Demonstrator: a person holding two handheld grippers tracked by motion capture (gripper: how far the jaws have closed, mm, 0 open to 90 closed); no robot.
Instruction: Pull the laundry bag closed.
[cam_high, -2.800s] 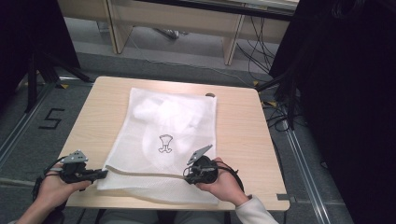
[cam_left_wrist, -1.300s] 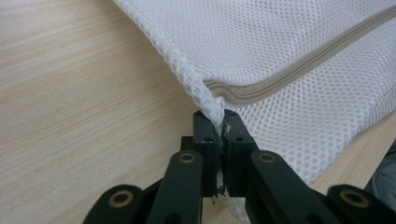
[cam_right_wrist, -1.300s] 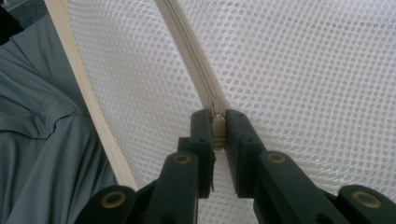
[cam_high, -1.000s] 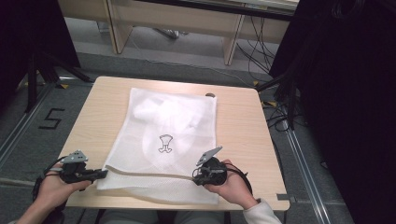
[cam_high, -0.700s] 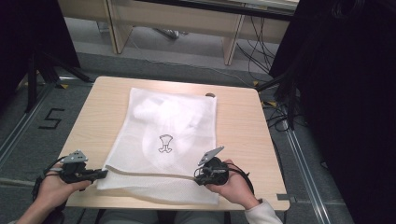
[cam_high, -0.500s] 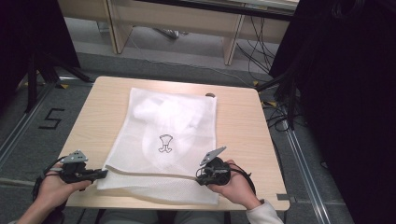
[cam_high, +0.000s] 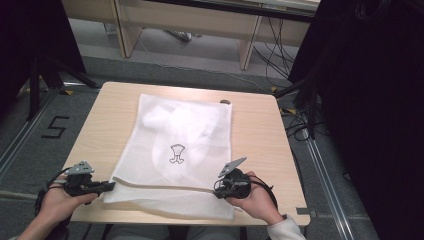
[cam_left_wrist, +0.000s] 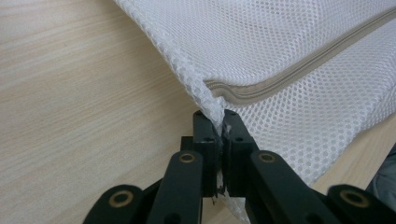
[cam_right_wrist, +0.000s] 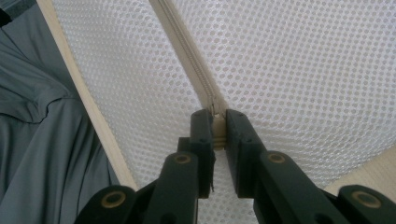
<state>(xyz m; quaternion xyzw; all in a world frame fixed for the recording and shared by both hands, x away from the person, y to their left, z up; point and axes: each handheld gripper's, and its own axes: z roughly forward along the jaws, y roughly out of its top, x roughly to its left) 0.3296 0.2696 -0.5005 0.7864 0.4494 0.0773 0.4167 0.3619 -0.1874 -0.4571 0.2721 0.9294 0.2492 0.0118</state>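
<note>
High view: near edge first. Left gripper (cam_high: 102, 187) at 7 o'clock of the light wooden rectangular table (cam_high: 260, 130), clenched on the near-left corner of the white mesh zippered laundry bag (cam_high: 177, 150). Right gripper (cam_high: 216, 187) at 5 o'clock, clamped on the bag's beige zipper line (cam_high: 165, 186) at its right end. Person's hands (cam_high: 257, 197) wrap both tools, a pale sleeve cuff (cam_high: 285, 231) at bottom right. Bag lies flat over table centre, running from the near edge toward 12 o'clock, with a small black printed mark (cam_high: 176, 153) mid-panel and a bunched white item inside near the far end. Small dark round thing (cam_high: 225, 102) just past the bag's far-right corner, can't tell what.

Left gripper view: jaws pinched together on the mesh corner (cam_left_wrist: 212, 100), zipper tape just beyond, bare wood grain at 9 o'clock. Right gripper view: jaws closed on the beige zipper pull (cam_right_wrist: 218, 125), mesh all around, table edge and grey clothing at 8 o'clock.

Room: grey carpet floor (cam_high: 45, 150) with a black "5" marking (cam_high: 54, 127) at 9 o'clock, black curtains either side, wooden desk legs (cam_high: 247, 47) and loose cables at 12–1 o'clock.
</note>
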